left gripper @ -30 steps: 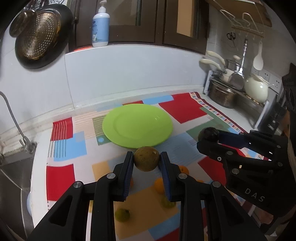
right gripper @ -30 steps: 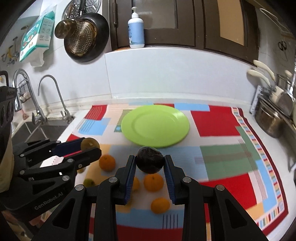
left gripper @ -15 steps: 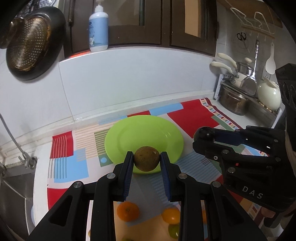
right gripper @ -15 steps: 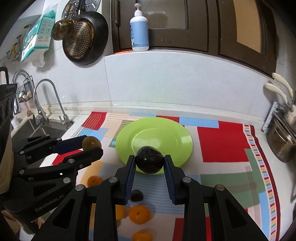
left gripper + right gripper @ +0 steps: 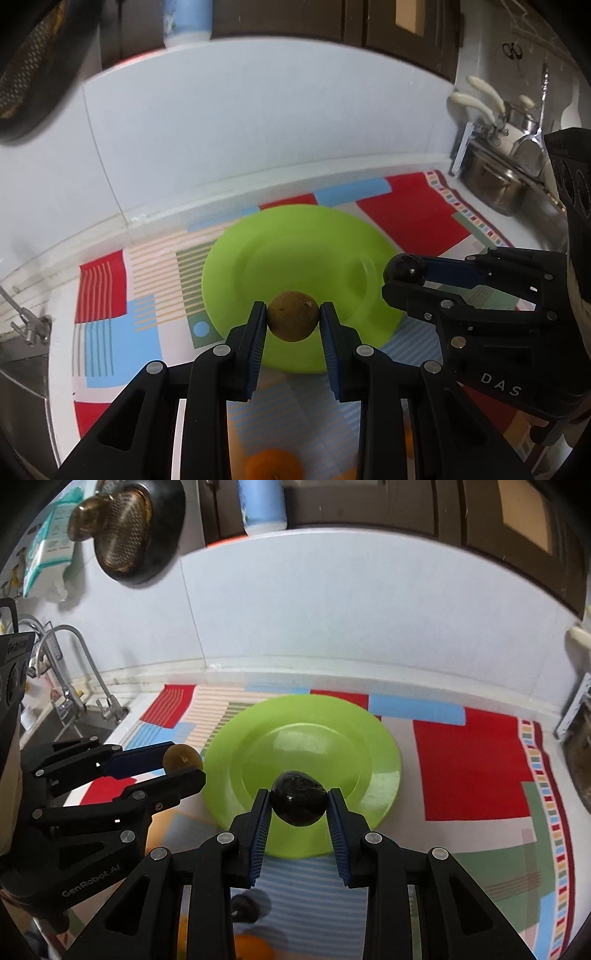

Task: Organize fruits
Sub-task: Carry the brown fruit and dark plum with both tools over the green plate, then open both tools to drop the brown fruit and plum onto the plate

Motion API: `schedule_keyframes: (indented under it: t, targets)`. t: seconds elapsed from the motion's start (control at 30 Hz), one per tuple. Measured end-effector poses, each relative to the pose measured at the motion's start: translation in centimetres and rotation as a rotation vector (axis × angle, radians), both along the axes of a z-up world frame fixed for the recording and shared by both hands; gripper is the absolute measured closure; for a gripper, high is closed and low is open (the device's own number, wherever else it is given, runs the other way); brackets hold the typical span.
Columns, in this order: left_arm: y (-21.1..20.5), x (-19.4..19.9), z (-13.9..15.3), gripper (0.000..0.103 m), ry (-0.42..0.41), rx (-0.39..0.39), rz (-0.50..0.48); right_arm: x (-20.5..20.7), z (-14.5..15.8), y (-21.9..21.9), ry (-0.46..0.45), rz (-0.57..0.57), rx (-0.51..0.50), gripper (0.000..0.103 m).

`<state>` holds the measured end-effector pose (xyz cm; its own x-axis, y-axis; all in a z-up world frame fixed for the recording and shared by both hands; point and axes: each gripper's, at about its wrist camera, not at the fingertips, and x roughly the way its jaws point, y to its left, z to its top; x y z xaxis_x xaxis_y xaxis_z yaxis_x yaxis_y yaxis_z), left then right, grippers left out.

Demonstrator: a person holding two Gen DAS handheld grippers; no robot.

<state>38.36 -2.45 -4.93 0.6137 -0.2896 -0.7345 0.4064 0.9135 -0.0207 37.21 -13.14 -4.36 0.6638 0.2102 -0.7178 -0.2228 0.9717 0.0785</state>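
Nearest the cameras, loose fruit lies on the patterned mat (image 5: 472, 768): an orange (image 5: 274, 463) and a dark fruit (image 5: 244, 908) toward the mat's near edge.

Above them the left gripper (image 5: 293, 320) is clamped on a brown round fruit (image 5: 293, 315), pads pressing both sides, and the right gripper (image 5: 298, 805) is closed on a dark, glossy fruit (image 5: 298, 802) in the same way. Both fruits hang over the near rim of the green plate (image 5: 384, 760), which sits bare toward the mat's far edge.

The step in hand looks like setting both fruits on the plate. To do it well, bring each fruit further in over the flat middle, not the sloping rim, and lower it until it touches before letting the jaws part, since round fruit is likely to roll. Keep the two grippers apart, left fruit left of centre, right fruit right. Open slowly and lift straight back.

Beyond the plate stands the white tiled wall (image 5: 258, 122).
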Motion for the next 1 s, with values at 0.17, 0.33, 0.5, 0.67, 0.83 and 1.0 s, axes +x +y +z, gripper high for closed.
schedule_keyframes:
  t: [0.17, 0.33, 0.5, 0.67, 0.83, 1.0]
  targets:
    - [-0.4, 1.7, -1.6, 0.074, 0.049, 0.021, -0.010, 1.9, -1.6, -0.2, 0.040, 0.007, -0.004, 0.071]
    - [-0.6, 2.9, -2.5, 0.074, 0.083, 0.016, -0.017, 3.4, -2.9, -0.4, 0.073, 0.010, 0.006, 0.071]
    - [-1.0, 3.5, -3.1, 0.073, 0.101, 0.026, -0.022, 3.9, -3.7, -0.5, 0.087, 0.009, 0.006, 0.071]
    - [-1.0, 3.1, -2.8, 0.061, 0.066, 0.051, -0.011, 4.0, -3.8, -0.8, 0.090, -0.005, 0.017, 0.066]
    - [-0.2, 2.1, -1.7, 0.058, 0.048, 0.030, 0.021, 2.9, -3.0, -1.1, 0.074, -0.025, 0.015, 0.064]
    - [0.7, 0.1, -0.1, 0.055, 0.017, -0.014, 0.056, 0.9, -1.2, -1.1, 0.034, -0.043, 0.020, 0.064]
